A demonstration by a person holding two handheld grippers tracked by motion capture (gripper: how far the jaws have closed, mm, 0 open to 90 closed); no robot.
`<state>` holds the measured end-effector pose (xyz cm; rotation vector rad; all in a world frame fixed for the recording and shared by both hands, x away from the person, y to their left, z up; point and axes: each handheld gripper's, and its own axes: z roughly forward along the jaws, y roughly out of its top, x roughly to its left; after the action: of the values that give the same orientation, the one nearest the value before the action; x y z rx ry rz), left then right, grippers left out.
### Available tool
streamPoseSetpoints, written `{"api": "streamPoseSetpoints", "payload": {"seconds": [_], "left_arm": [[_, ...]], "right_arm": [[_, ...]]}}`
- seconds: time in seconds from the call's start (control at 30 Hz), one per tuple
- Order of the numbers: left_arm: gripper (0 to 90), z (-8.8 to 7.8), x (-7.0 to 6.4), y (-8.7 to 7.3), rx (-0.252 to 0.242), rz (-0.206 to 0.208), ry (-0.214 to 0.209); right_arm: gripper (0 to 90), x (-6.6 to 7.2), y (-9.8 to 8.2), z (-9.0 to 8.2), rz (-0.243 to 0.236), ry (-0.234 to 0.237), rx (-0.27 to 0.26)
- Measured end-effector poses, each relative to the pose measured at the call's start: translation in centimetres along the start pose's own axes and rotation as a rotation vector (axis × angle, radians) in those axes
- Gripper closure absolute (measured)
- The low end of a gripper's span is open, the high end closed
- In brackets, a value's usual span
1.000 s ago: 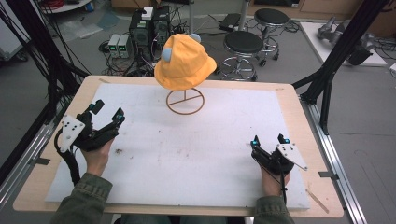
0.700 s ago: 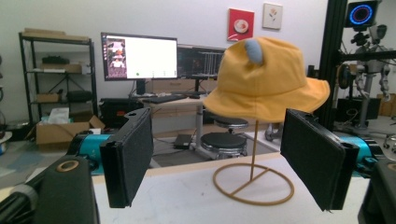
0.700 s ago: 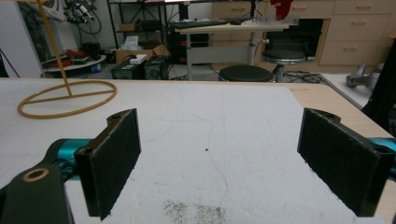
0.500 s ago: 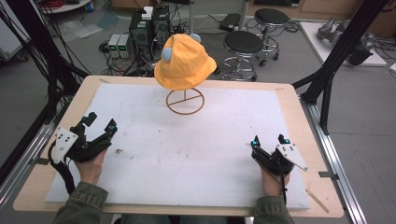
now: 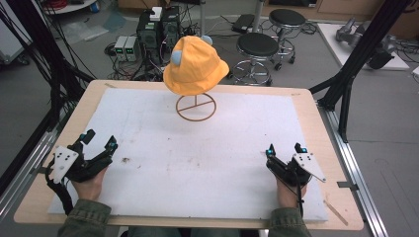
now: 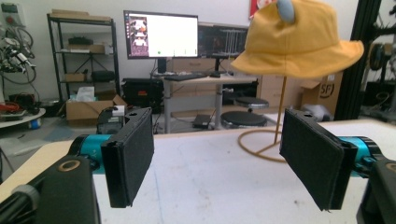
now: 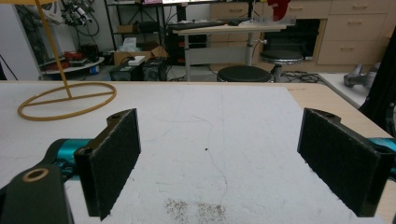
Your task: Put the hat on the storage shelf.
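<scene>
Yellow bucket hat sits on top of a thin wire stand at the far middle of the counter, toward twelve o'clock from where we hold the tools. Two small grey-blue ears stick up from its crown. The stand's ring base rests flat on the white mat that covers most of the counter, and its single upright rod carries the hat clear above the surface.

We hold the left claw near the counter's edge at about eight o'clock, well apart from the hat. Its jaws are spread wide with nothing between them. In the left gripper view the hat hangs above and beyond the right-hand jaw, and the stand shows past the gap.

We hold the right claw at about four o'clock, likewise well apart from the hat, its jaws spread wide over bare mat and gripping nothing. In the right gripper view the ring base of the stand lies at ten o'clock, far beyond the left-hand jaw, and a patch of dark specks marks the mat just ahead of the jaws.

Both hands rest low at the near edge, olive sleeves showing at six o'clock.
</scene>
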<state>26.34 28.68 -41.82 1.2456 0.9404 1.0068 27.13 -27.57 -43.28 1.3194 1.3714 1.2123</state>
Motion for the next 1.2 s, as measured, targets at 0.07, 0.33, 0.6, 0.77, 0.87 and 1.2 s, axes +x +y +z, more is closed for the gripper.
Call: {"api": "streamPoseSetpoints", "payload": {"seconds": [0.07, 0.33, 0.6, 0.77, 0.87, 1.2], "left_arm": [[26.4, -0.09, 0.0, -0.16, 0.009, 0.001, 0.002], [26.4, -0.12, -0.21, -0.54, 0.044, 0.022, -0.006], [26.6, -0.17, 0.03, -0.69, 0.048, 0.001, 0.001], [26.8, -0.14, 0.03, -0.8, 0.053, -0.006, -0.003], [27.0, -0.13, 0.06, -0.84, 0.054, -0.006, -0.004], [27.3, -0.04, 0.07, -0.98, 0.058, -0.021, -0.013]], "right_arm": [[12.1, 0.01, 0.0, -0.06, -0.001, 0.003, -0.003], [12.0, 0.11, 0.03, -0.35, -0.001, 0.01, -0.009], [12.0, 0.08, 0.0, -0.26, -0.008, 0.013, -0.007], [12.0, 0.09, -0.02, -0.27, -0.006, 0.016, 0.0], [12.0, 0.07, -0.03, -0.23, -0.007, 0.016, 0.002], [12.1, 0.06, -0.05, -0.16, -0.006, 0.019, 0.008]]}}
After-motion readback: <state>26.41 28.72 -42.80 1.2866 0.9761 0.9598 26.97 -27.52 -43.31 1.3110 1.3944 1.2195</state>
